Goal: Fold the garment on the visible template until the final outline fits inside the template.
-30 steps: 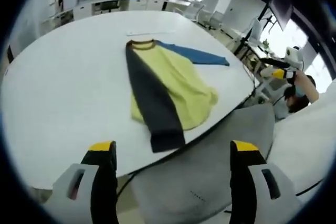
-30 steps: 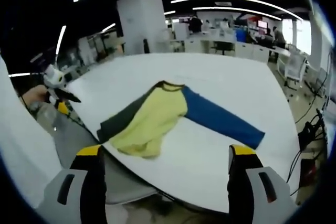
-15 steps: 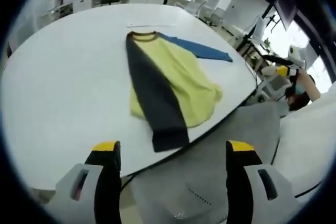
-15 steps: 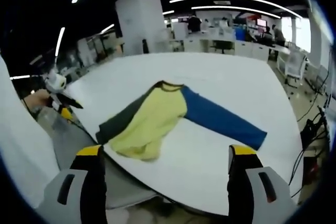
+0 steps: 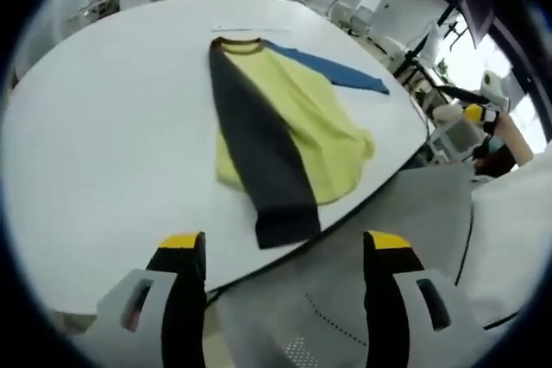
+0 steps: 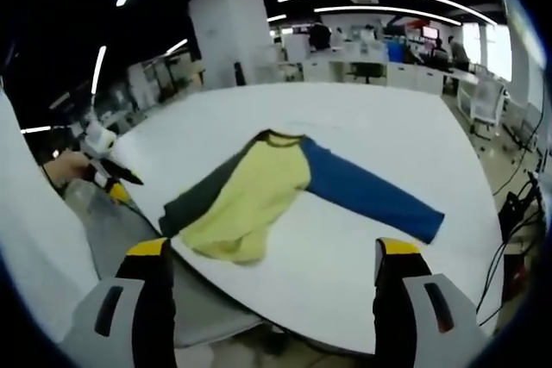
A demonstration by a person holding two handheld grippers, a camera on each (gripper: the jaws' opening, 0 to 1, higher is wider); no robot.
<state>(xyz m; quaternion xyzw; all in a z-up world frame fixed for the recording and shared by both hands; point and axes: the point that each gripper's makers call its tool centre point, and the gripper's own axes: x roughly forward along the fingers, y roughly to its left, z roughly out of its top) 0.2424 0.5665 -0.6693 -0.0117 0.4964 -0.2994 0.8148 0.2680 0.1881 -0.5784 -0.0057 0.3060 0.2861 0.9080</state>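
Observation:
A long-sleeved shirt lies flat on the white round table (image 5: 95, 144). Its yellow body (image 5: 315, 131) has the dark grey sleeve (image 5: 259, 161) folded down across it, cuff near the table's edge. The blue sleeve (image 5: 341, 73) stretches out sideways. My left gripper (image 5: 285, 243) hovers open just off the table edge, short of the grey cuff. In the right gripper view the shirt (image 6: 259, 191) and its blue sleeve (image 6: 371, 191) lie ahead of my right gripper (image 6: 272, 252), which is open and holds nothing. The left gripper (image 6: 108, 174) shows at the left there; the right gripper (image 5: 470, 114) shows at the right of the left gripper view.
A grey seat-like surface (image 5: 388, 282) sits below the table edge under the left gripper. A thin pale strip (image 5: 246, 28) lies beyond the collar. Office desks and chairs (image 6: 379, 66) stand behind the table, and cables hang off its right side (image 6: 522, 204).
The left gripper view has crept a little closer to the grey cuff. The shirt lies as before and both grippers stay open.

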